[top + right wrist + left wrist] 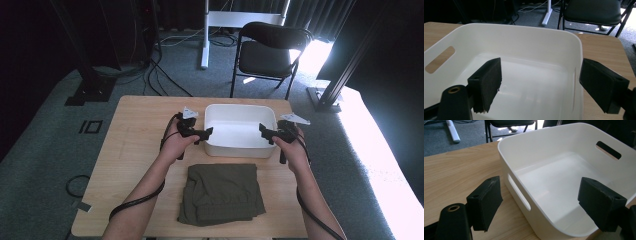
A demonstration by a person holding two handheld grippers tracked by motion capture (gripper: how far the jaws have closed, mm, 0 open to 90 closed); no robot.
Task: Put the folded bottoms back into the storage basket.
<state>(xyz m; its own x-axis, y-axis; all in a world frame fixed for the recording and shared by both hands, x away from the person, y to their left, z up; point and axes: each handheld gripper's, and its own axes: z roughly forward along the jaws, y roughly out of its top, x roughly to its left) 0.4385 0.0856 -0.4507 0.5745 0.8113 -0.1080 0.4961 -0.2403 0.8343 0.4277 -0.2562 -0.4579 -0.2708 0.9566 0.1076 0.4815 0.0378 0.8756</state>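
A white plastic bin (240,146) with handle slots stands empty at the middle back of the wooden table (135,135). My left gripper (204,135) is open at the bin's left end, and in the left gripper view its jaws straddle that wall (524,152), one outside over the wood, one over the inside; left gripper (541,205). My right gripper (264,132) is open at the bin's right end, likewise astride the wall (524,40); right gripper (544,85). A folded olive-green garment (220,192) lies flat on the table in front of the bin, between my forearms.
A black folding chair (267,50) stands on the carpet beyond the table. A white desk leg (205,35), black frame posts (85,65) and loose cables (160,70) are on the floor behind. Bright light falls at the right.
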